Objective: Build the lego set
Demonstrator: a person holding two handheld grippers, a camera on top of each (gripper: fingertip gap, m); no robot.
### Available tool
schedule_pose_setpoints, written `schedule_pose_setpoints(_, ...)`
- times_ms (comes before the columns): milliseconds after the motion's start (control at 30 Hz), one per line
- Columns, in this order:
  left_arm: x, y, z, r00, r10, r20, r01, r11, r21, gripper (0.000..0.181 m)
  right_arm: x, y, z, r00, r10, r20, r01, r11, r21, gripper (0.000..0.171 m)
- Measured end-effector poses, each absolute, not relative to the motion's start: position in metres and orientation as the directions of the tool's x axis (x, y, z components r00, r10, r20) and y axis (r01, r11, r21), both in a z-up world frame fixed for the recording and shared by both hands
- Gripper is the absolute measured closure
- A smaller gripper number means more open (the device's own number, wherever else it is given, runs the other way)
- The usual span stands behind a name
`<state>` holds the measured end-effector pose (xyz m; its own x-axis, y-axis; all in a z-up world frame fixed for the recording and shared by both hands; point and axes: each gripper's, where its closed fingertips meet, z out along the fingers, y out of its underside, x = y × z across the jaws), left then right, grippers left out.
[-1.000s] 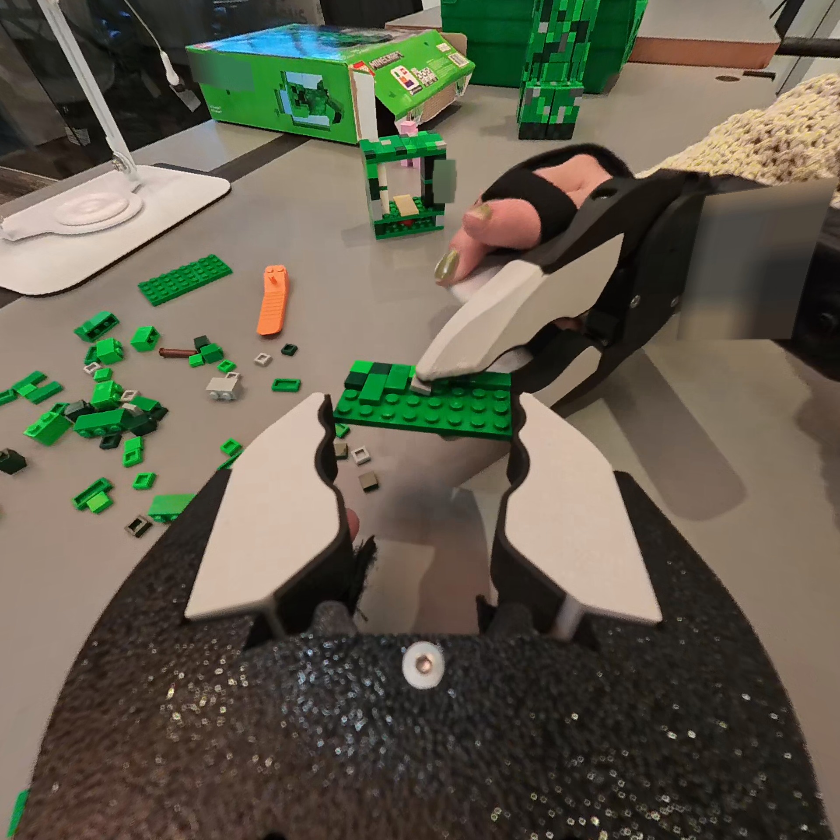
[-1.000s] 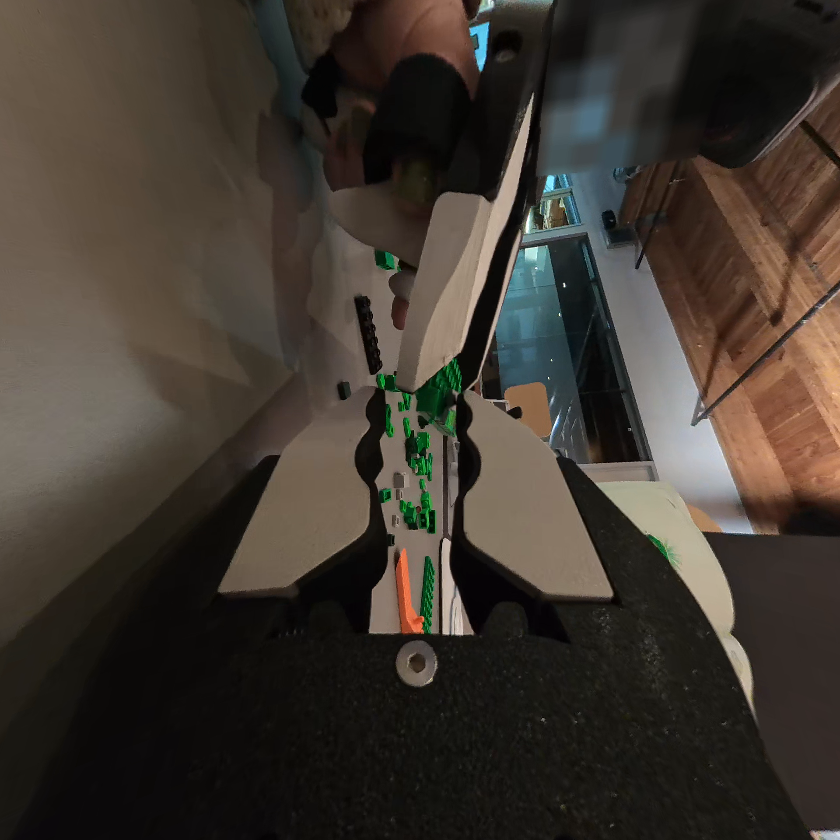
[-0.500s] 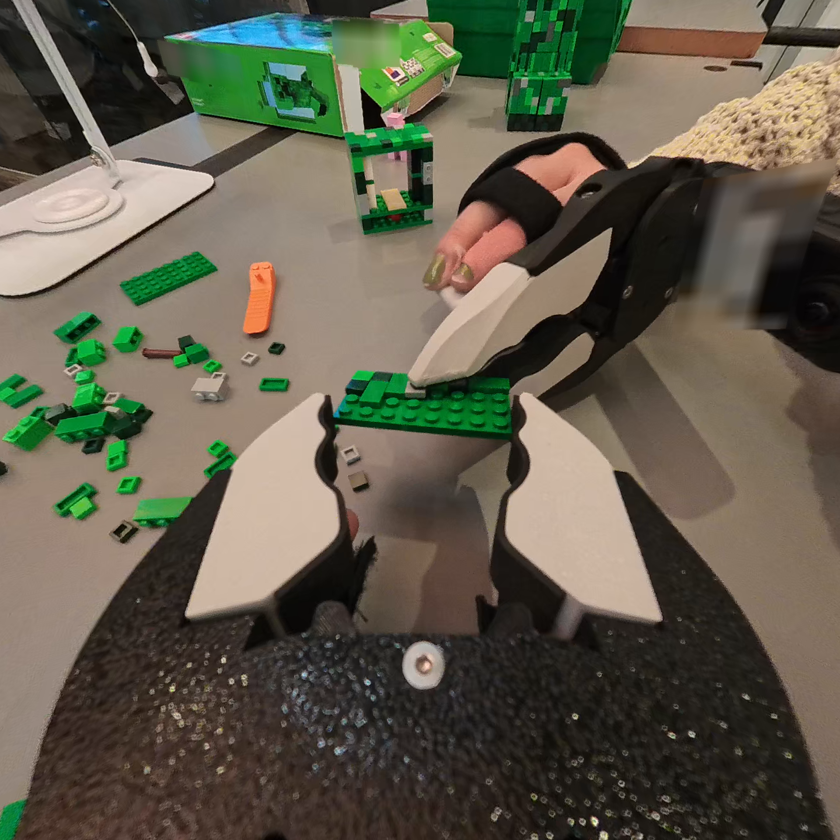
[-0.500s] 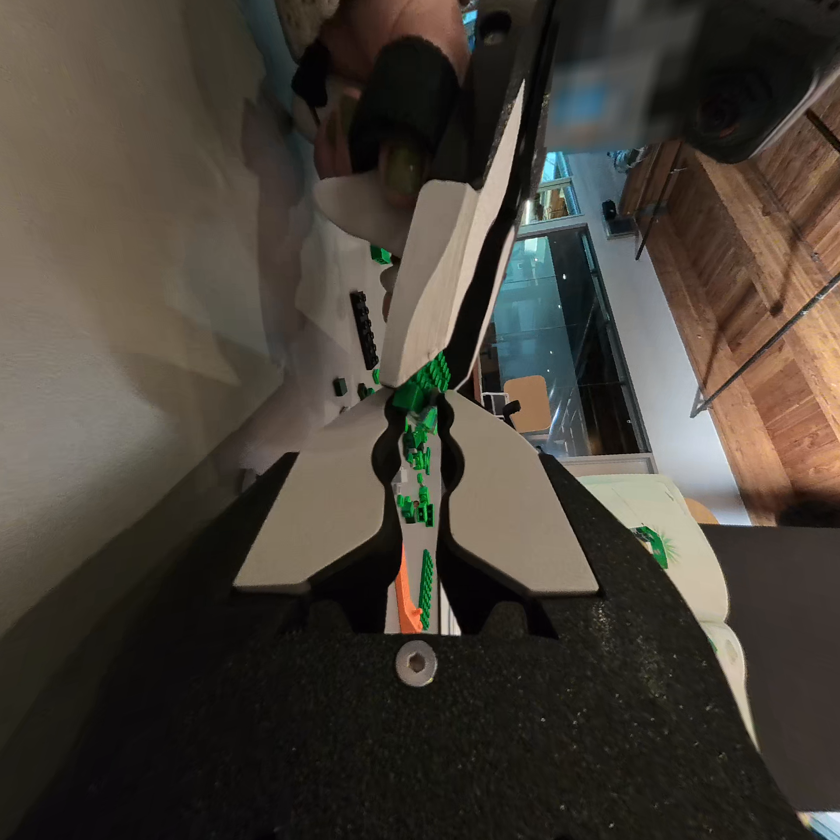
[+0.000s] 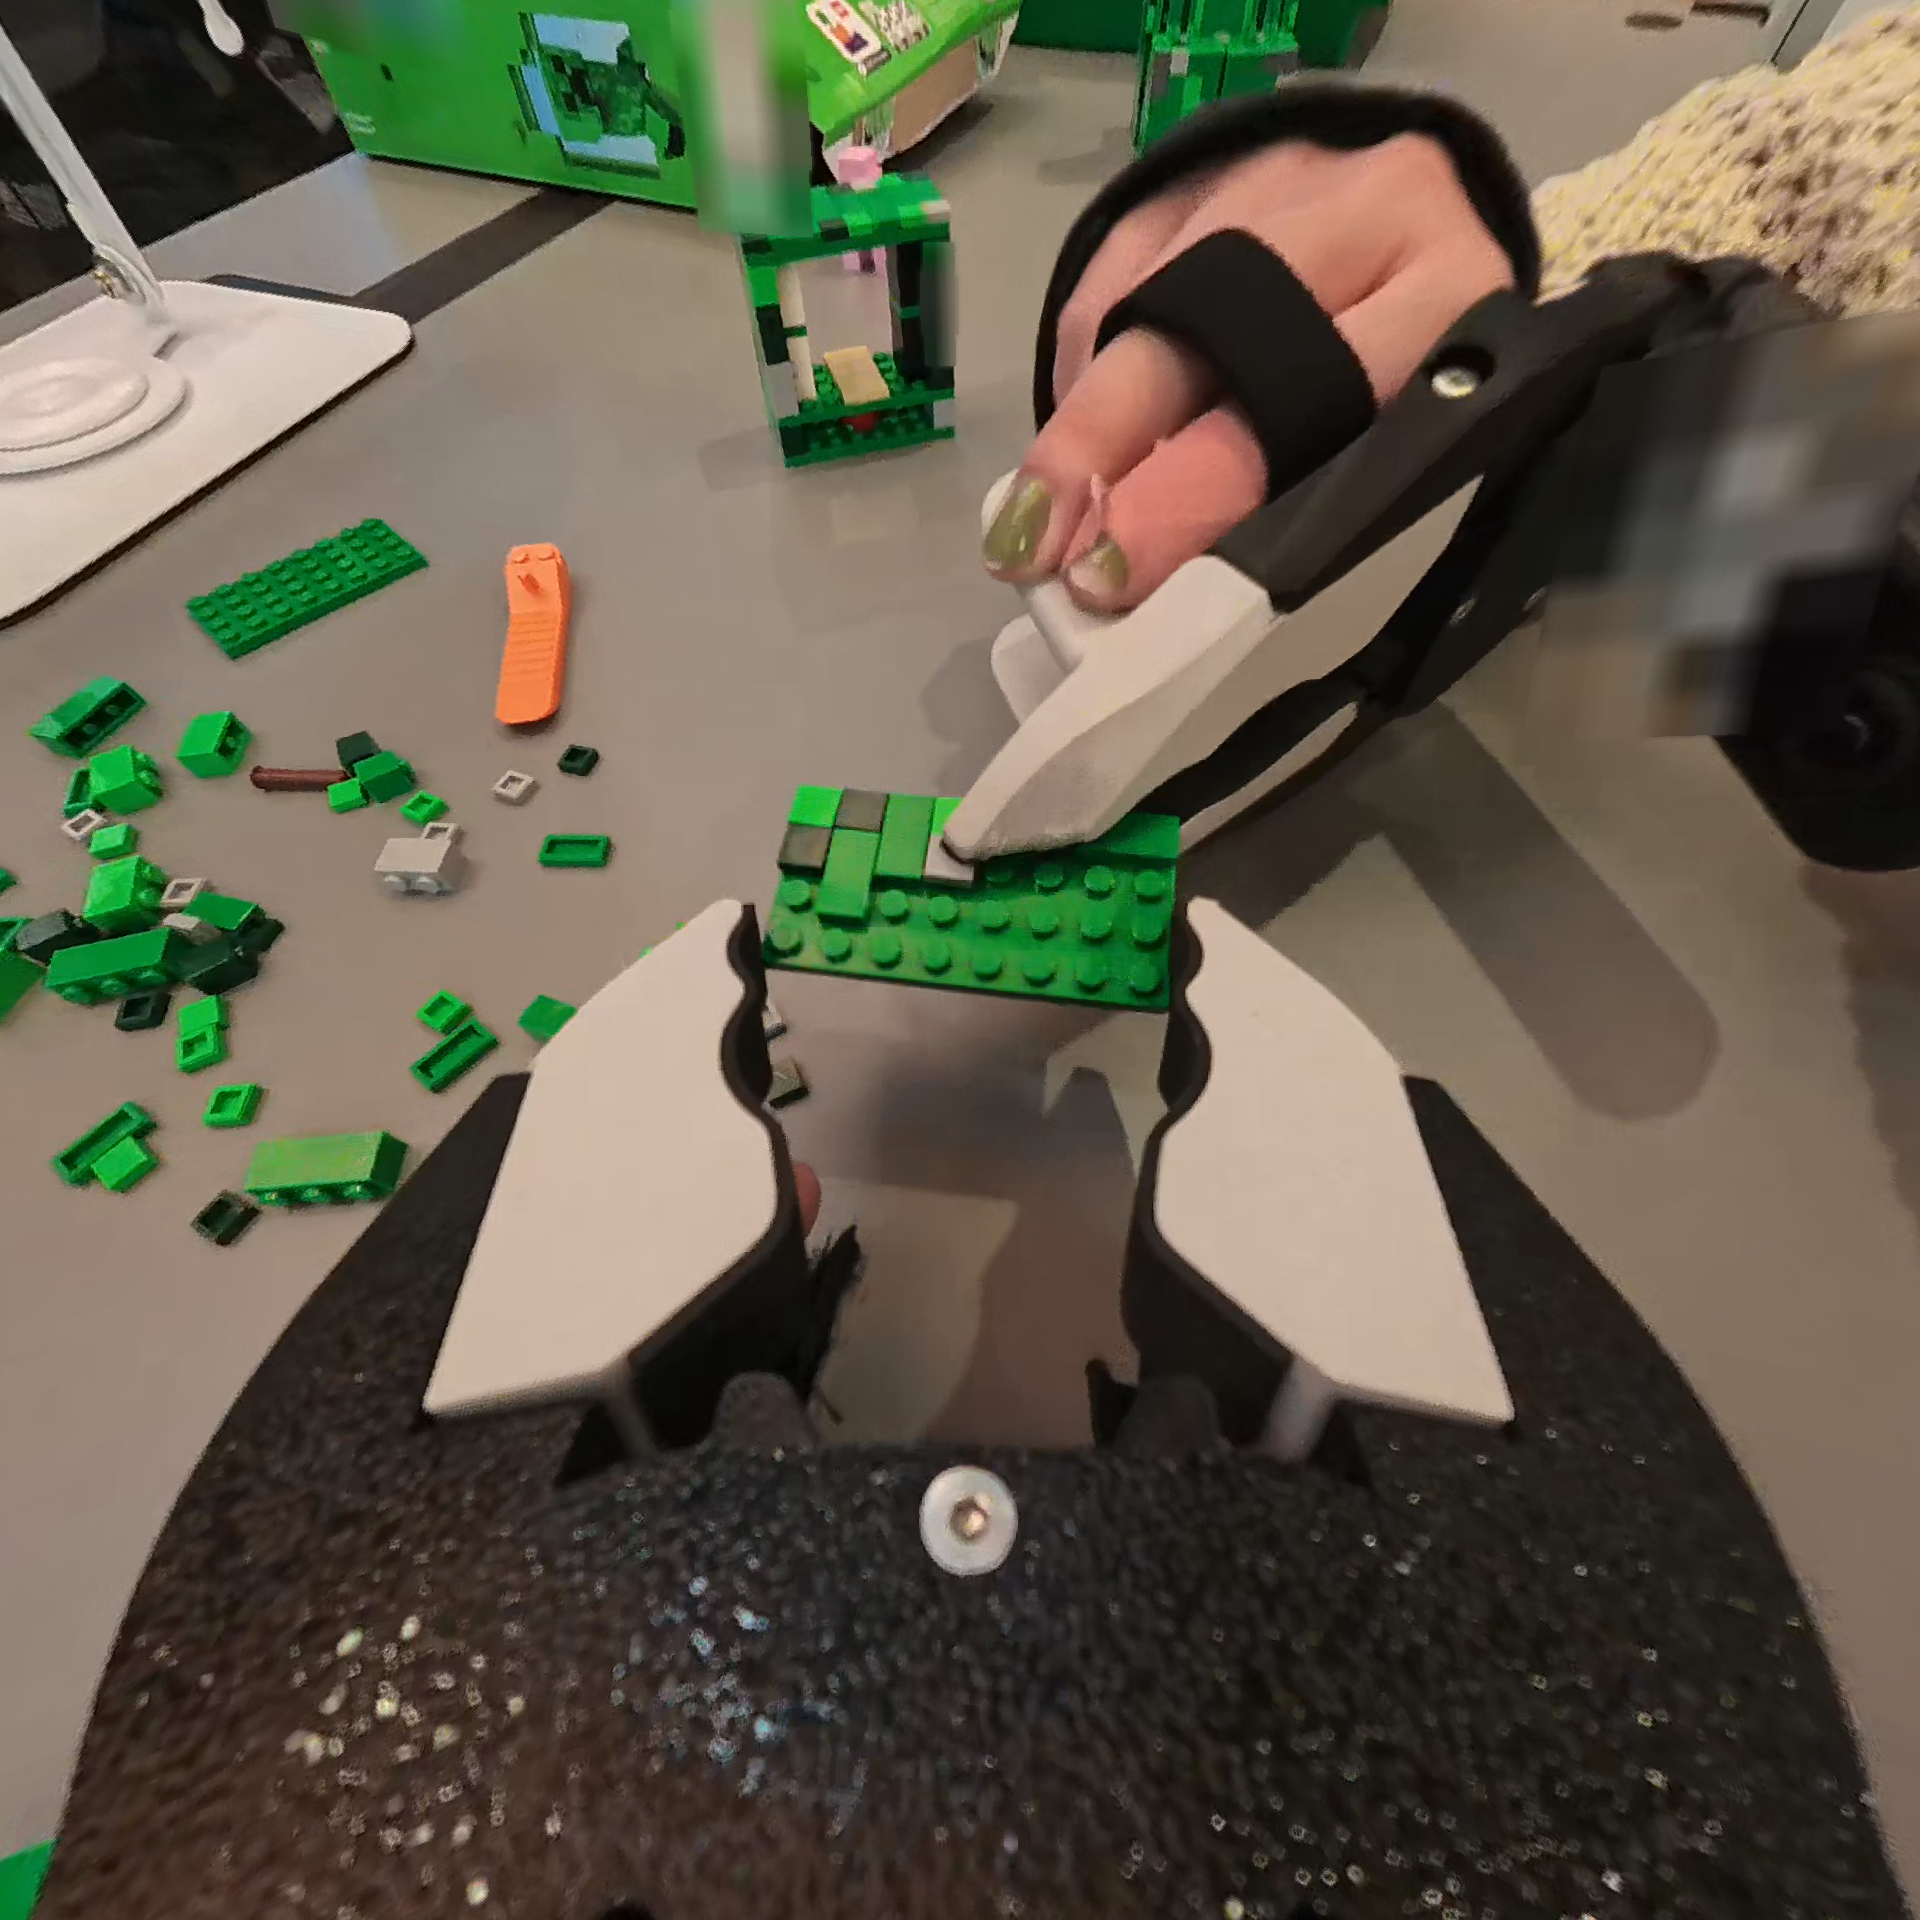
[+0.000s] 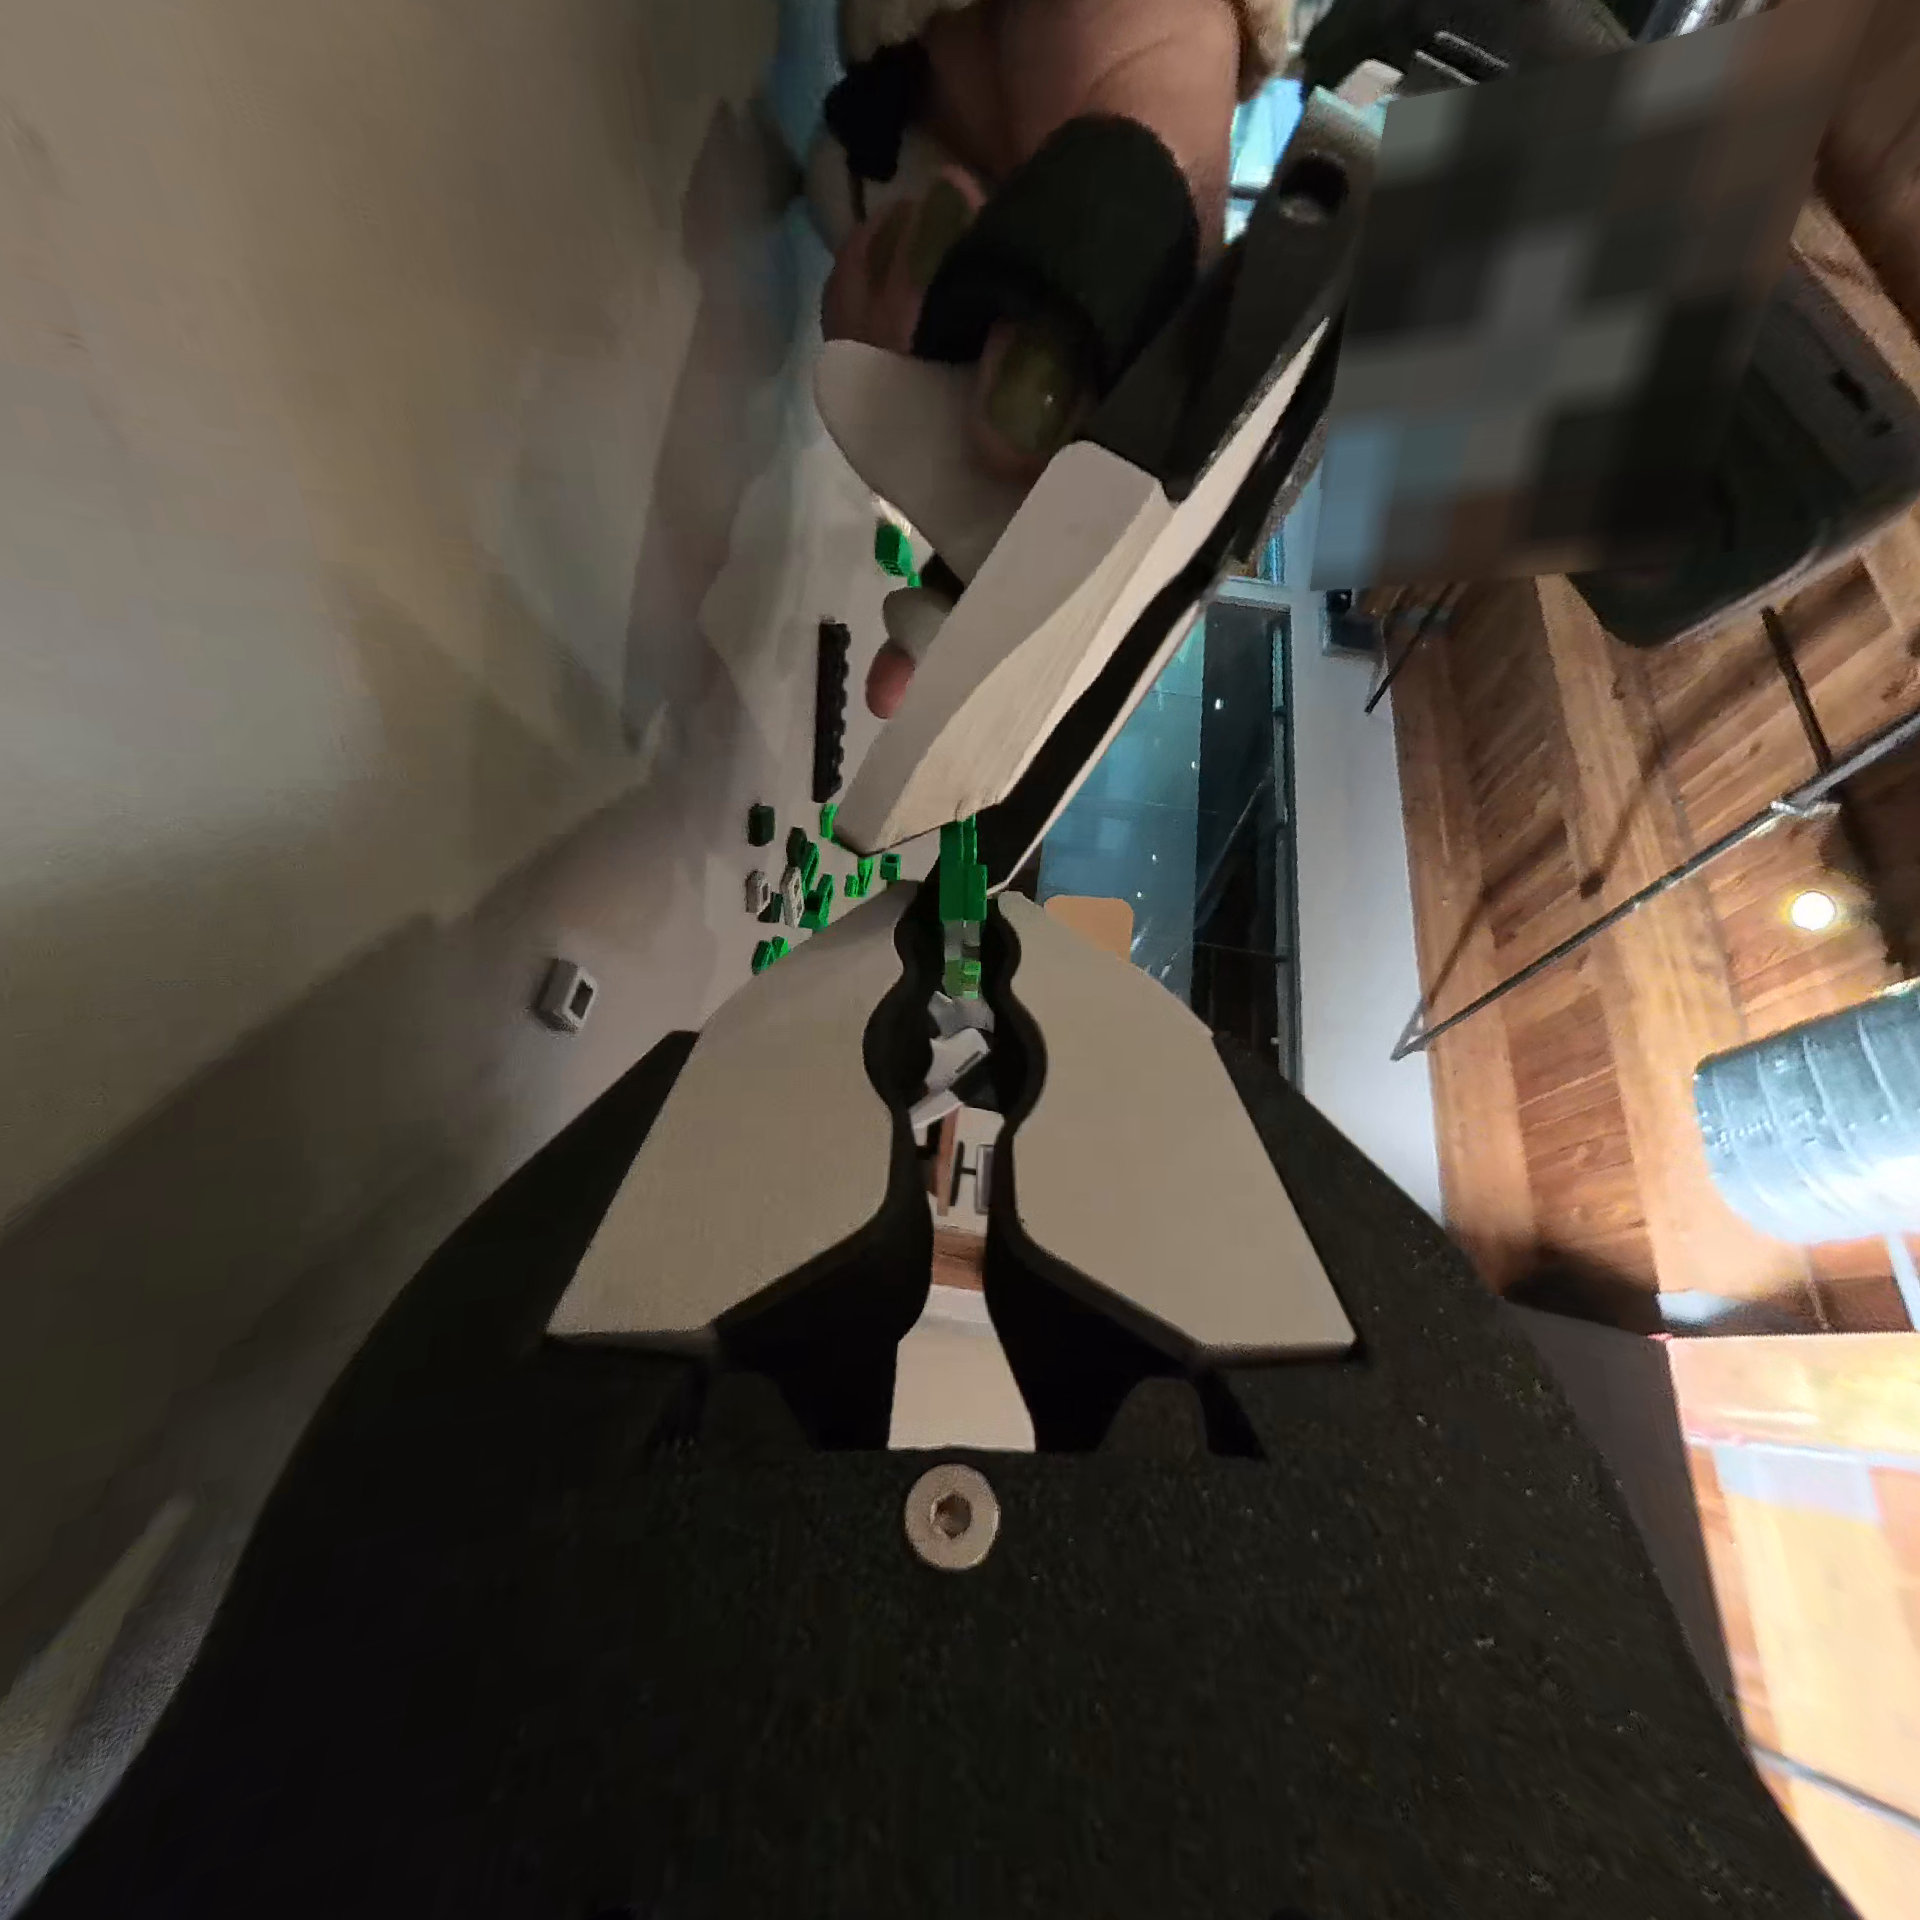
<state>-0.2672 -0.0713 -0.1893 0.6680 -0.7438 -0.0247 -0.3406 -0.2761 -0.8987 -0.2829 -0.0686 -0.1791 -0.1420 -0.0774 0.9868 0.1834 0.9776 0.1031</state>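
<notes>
- My left jaws (image 5: pixel 966 920) stand wide, and their two tips clamp the short ends of a bright green studded rectangular plate (image 5: pixel 997 951), which I hold level just above the grey counter (image 5: pixel 727 582).
- A patch of smooth flat tiles in light and dark green (image 5: pixel 862 842) covers the far left corner of that plate; the other studs are bare.
- My right jaws (image 6: pixel 951 909) are drawn almost together, with only a slim gap at the tips. They come in from the right and slant down onto the plate.
- Their tip rests on a small light grey square tile (image 5: pixel 948 864), which sits on the plate just beside the green tiles. I cannot tell whether the tile is pinched or only pressed from above.
- My right hand (image 5: pixel 1247 343), with a black strap across the fingers and a cream knitted sleeve (image 5: pixel 1714 156) behind it, works that tool.
- To the left, loose green, dark green and grey bricks (image 5: pixel 125 935) lie scattered on the counter.
- An orange plastic brick separator (image 5: pixel 533 636) lies beyond them, near a long green studded plate (image 5: pixel 307 584).
- Farther back stands a small green frame-shaped build (image 5: pixel 847 322), upright, with a tan piece inside it.
- Behind it lies an opened green cardboard box (image 5: pixel 540 104), and a white lamp base (image 5: pixel 156 364) sits at the far left.
</notes>
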Motion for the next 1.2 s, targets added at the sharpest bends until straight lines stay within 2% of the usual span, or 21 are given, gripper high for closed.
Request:
schedule_pose_setpoints(67, -0.267, -0.071, -0.19, 0.666, -0.745, -0.029, -0.348, -0.276, -0.896, 0.108, -0.283, -0.069, -0.179, -0.149, -0.071, 0.986, 0.19, 0.977, 0.099, 0.165)
schedule_pose_setpoints(167, -0.268, -0.071, -0.188, 0.669, -0.743, -0.014, -0.327, -0.278, -0.903, 0.108, -0.284, -0.068, -0.179, -0.13, 0.032, 0.991, 0.193, 0.981, -0.007, 0.163)
schedule_pose_setpoints(367, -0.268, -0.071, -0.188, 0.668, -0.744, -0.014, -0.331, -0.281, -0.901, 0.108, -0.286, -0.068, -0.177, -0.096, 0.061, 0.994, 0.188, 0.981, -0.042, 0.154)
schedule_pose_setpoints(533, -0.267, -0.072, -0.189, 0.665, -0.746, -0.017, -0.337, -0.28, -0.899, 0.108, -0.287, -0.068, -0.179, -0.105, 0.01, 0.994, 0.18, 0.984, 0.009, 0.164)
schedule_pose_setpoints(800, -0.265, -0.075, -0.193, 0.649, -0.761, -0.005, -0.356, -0.297, -0.886, 0.108, -0.285, -0.071, -0.182, -0.174, -0.022, 0.985, 0.177, 0.983, 0.054, 0.164)
schedule_pose_setpoints(833, -0.265, -0.074, -0.192, 0.65, -0.76, -0.004, -0.352, -0.297, -0.888, 0.108, -0.285, -0.071, -0.181, -0.166, -0.004, 0.986, 0.182, 0.983, 0.034, 0.164)
schedule_pose_setpoints(933, -0.266, -0.073, -0.186, 0.656, -0.755, 0.001, -0.317, -0.277, -0.907, 0.108, -0.286, -0.071, -0.176, -0.103, 0.146, 0.984, 0.169, 0.977, -0.128, 0.163)
schedule_pose_setpoints(967, -0.268, -0.072, -0.186, 0.669, -0.743, -0.007, -0.317, -0.278, -0.907, 0.108, -0.285, -0.067, -0.175, -0.081, 0.186, 0.979, 0.182, 0.969, -0.169, 0.155)
schedule_pose_setpoints(1000, -0.271, -0.07, -0.188, 0.679, -0.734, -0.024, -0.33, -0.275, -0.903, 0.108, -0.284, -0.061, -0.173, -0.06, 0.22, 0.974, 0.195, 0.959, -0.205, 0.139)
schedule_pose_setpoints(1067, -0.276, -0.068, -0.188, 0.693, -0.718, -0.062, -0.347, -0.257, -0.902, 0.108, -0.28, -0.051, -0.17, -0.016, 0.287, 0.958, 0.174, 0.944, -0.28, 0.128)
schedule_pose_setpoints(1200, -0.282, -0.064, -0.185, 0.712, -0.699, -0.068, -0.332, -0.25, -0.91, 0.108, -0.275, -0.035, -0.17, 0.03, 0.342, 0.939, 0.179, 0.922, -0.342, 0.13)
